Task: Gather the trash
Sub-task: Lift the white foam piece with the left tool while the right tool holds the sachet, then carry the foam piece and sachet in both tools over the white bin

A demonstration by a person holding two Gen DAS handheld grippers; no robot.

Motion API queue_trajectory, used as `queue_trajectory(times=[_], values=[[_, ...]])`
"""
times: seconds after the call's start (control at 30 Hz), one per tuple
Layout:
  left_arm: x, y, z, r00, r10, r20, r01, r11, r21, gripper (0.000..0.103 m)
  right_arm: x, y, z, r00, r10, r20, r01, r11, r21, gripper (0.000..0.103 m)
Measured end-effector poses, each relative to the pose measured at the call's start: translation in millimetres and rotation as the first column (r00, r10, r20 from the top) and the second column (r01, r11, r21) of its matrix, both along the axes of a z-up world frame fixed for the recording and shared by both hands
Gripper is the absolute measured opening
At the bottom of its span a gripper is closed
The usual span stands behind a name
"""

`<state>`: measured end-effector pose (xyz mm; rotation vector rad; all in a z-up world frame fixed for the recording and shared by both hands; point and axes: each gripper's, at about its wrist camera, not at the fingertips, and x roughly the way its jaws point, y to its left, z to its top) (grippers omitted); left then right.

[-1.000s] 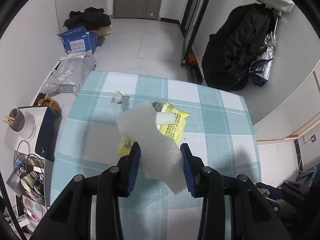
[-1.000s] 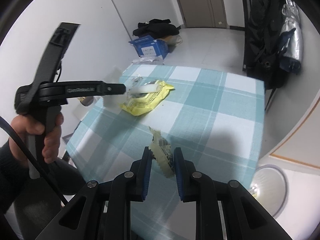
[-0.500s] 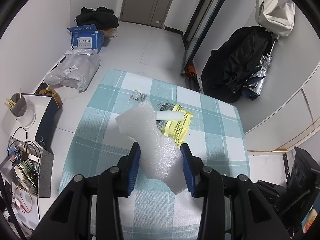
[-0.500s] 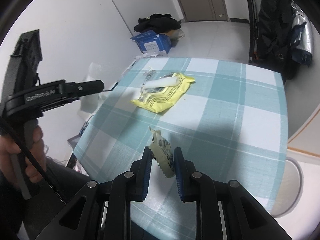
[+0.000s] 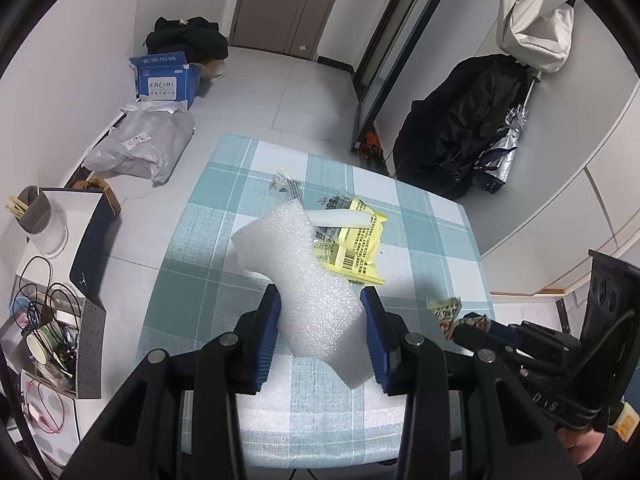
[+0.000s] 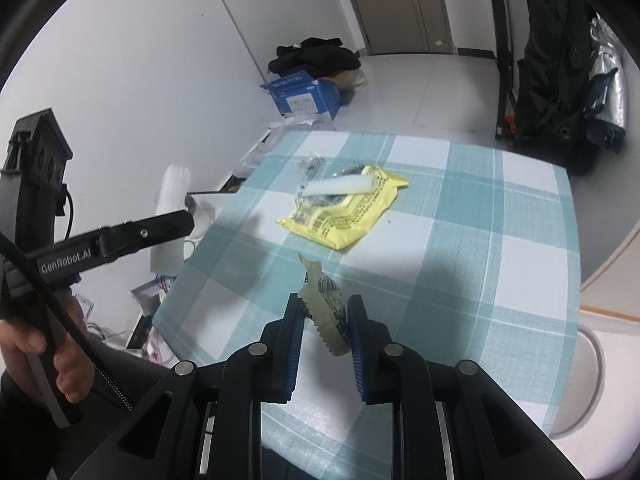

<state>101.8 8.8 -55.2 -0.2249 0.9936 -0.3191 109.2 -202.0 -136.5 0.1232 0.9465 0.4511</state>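
My left gripper [image 5: 320, 300] is shut on a white foam sheet [image 5: 298, 276] and holds it high above the checked table [image 5: 208, 280]. My right gripper [image 6: 324, 306] is shut on a torn beige wrapper [image 6: 324, 300], lifted above the table [image 6: 460, 264]. On the table lie a yellow snack bag [image 6: 346, 210] with a white tube [image 6: 340, 187] on it and a clear crumpled wrapper [image 6: 312, 166] beyond. The bag [image 5: 358, 252] and tube [image 5: 340, 218] also show in the left wrist view. The left gripper and its foam [image 6: 172, 216] show off the table's left edge.
A blue carton [image 5: 166, 78], a grey mail bag [image 5: 140, 144] and dark clothes [image 5: 186, 42] lie on the floor beyond the table. A cluttered side shelf [image 5: 48, 300] stands left. A black coat [image 5: 460, 128] hangs right. A round bin rim [image 6: 580, 384] sits by the table's right corner.
Both grippers have risen and drawn back from the table with their loads. The left gripper and foam have moved left off the table's edge in the right wrist view.
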Motion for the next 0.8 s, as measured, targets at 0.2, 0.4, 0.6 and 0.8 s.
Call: queue_trajectory(times=[0.2,0.4,0.6,0.8], values=[[-4,0,6,1.0,-0.007,0.015,0.007,1.0,-0.008,0.035,-3,-1,8,1.0,-0.027,0.012,0.027,1.0,0.004,0.021],[-8,0,15,0.999,-0.008,0.032,0.009,1.0,-0.015,0.035,-7,-4,11,0.999,-0.046,0.016,0.046,0.999,-0.003,0.021],[-13,-14,30,0.997,-0.042,0.067,0.042,0.999,0.001,0.035,-13,-15,29,0.997,-0.06,0.056,0.059,0.998,0.015,0.021],[-15,-38,53,0.989,-0.09,0.115,0.088,0.996,0.023,0.035,-20,-38,58,0.99,-0.081,0.112,0.077,0.996,0.036,0.021]])
